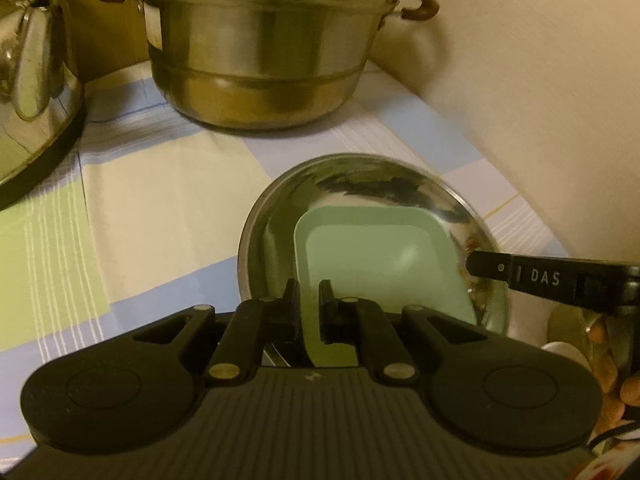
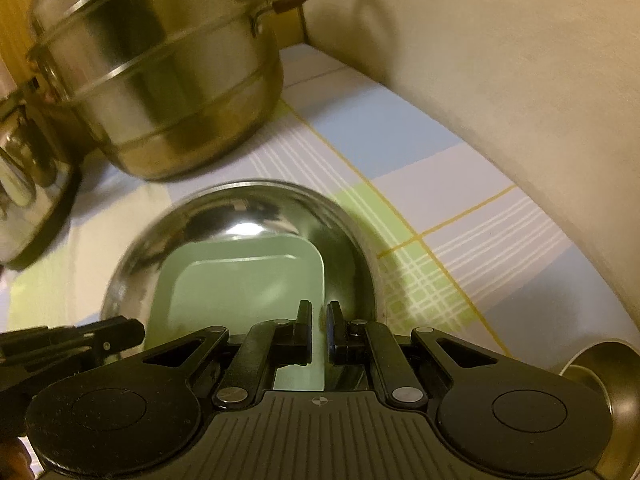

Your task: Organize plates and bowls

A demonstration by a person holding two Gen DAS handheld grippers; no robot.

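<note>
Green plate [image 1: 372,256]: pale mint, square with rounded corners, shallow raised rim, plain matte plastic look. It sits tilted inside the steel bowl [image 1: 360,180], far edge leaning on the bowl's inner wall.

Steel bowl: round, mirror-polished, rests on the desk [image 1: 160,184] on a checked cloth in blue, green and cream.

Left claw [image 1: 309,300]: clamped on the plate's near-left rim, one finger each side of the edge. Right claw [image 2: 319,320]: clamped on the plate's right rim, the rim edge runs between the two fingers; bowl wall just beside the outer finger. In the left view the right claw's finger comes in from the right across the bowl rim to the plate's right edge.

Around:
- Large tiered steel pot [image 1: 260,52] with brown handles, at the back, well apart from the bowl.
- Steel kettle [image 1: 32,80] with black base at far left.
- Cream wall [image 2: 500,80] close along the right side and behind.
- Another steel vessel [image 2: 608,380] at the lower right edge of the right view, only partly seen.

Open cloth between bowl and pot.
</note>
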